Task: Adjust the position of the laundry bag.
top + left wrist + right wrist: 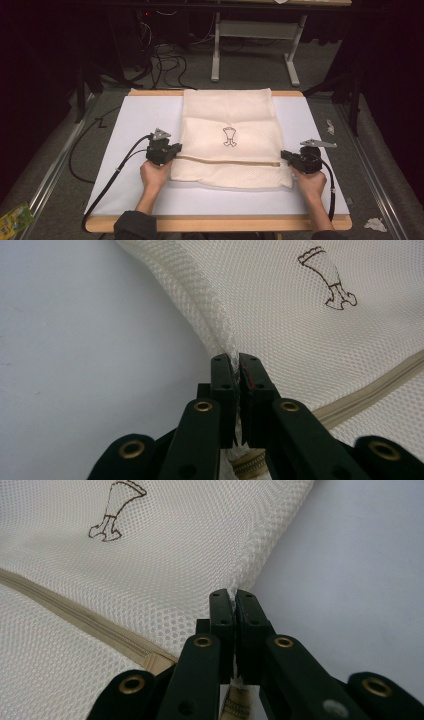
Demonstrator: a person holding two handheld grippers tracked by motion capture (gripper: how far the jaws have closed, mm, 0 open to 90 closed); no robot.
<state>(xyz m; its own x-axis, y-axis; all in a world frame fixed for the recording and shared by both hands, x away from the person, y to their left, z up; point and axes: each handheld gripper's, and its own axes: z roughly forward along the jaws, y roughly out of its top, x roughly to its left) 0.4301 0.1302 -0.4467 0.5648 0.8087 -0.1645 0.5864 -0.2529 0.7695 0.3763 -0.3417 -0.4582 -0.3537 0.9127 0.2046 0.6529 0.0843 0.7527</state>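
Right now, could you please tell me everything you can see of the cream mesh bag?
The mesh bag is cream netting with a small brown printed emblem and a beige zipper running across it. It lies flat, folded, on the white table top. The left gripper and right gripper each pinch a side edge, jaws shut.

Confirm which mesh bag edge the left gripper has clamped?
The left gripper is shut on the mesh bag's left side edge, just above the zipper.

Dim room — grey carpet floor (250,75), white table frame (255,45), tangled cables (165,62) behind.
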